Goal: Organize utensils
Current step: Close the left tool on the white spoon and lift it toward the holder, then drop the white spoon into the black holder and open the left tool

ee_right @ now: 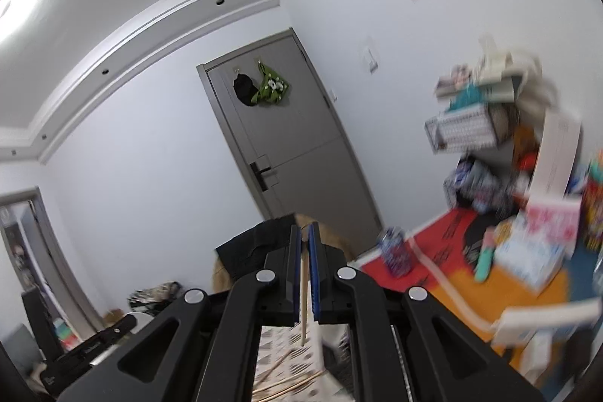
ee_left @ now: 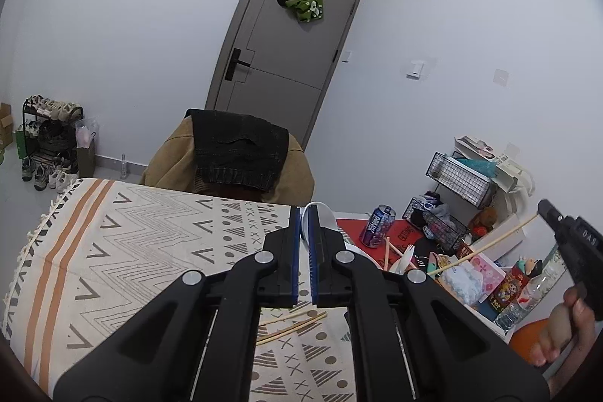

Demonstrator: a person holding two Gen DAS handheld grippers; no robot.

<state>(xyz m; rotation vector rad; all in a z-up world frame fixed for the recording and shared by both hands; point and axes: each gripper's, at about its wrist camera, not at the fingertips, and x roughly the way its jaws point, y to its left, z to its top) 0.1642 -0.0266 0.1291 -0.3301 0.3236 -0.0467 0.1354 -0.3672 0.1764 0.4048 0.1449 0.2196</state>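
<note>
My left gripper (ee_left: 305, 213) is shut on a white plastic spoon (ee_left: 325, 213), held above the patterned tablecloth (ee_left: 132, 236). My right gripper (ee_right: 305, 232) is shut on a wooden chopstick (ee_right: 303, 292); in the left wrist view that chopstick (ee_left: 486, 245) slants down to the left from the right gripper (ee_left: 544, 208) at the right edge. Loose chopsticks (ee_left: 294, 324) lie on the cloth under the left gripper, and they also show in the right wrist view (ee_right: 286, 383). A holder with white and wooden utensils (ee_left: 403, 259) stands right of the left gripper.
A chair draped with clothes (ee_left: 233, 153) stands behind the table. A soda can (ee_left: 377, 225), wire baskets (ee_left: 459, 179), a tissue pack (ee_left: 461, 283) and boxes crowd the table's right side. The right wrist view is blurred there.
</note>
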